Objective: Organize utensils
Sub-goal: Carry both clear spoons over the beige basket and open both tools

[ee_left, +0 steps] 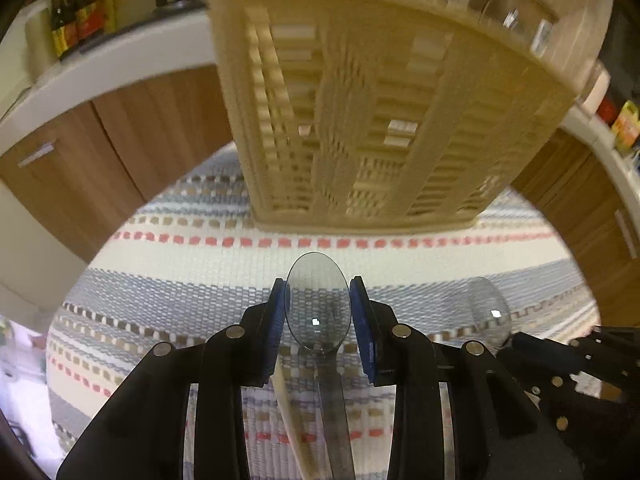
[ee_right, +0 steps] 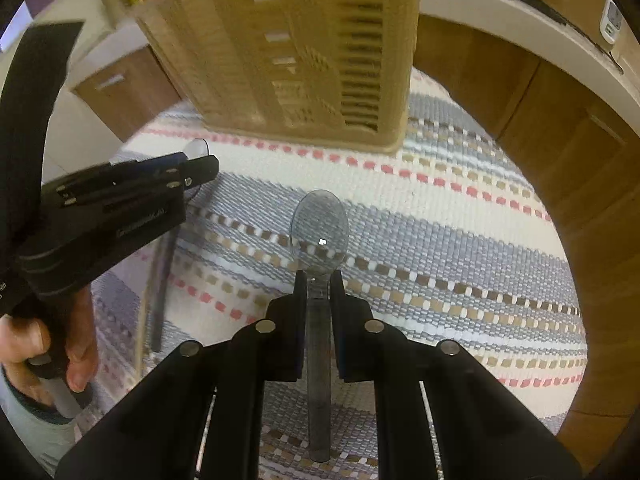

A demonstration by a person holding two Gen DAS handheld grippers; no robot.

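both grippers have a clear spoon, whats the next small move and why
Probably raise the left gripper, shut on the bowl of its clear plastic spoon, toward the rim of the beige slotted plastic basket. Both spoons sit low over the striped woven mat, well under that rim.

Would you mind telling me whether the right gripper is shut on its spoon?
Shut: the right gripper has its jaws pressed against both sides of the clear spoon's neck.
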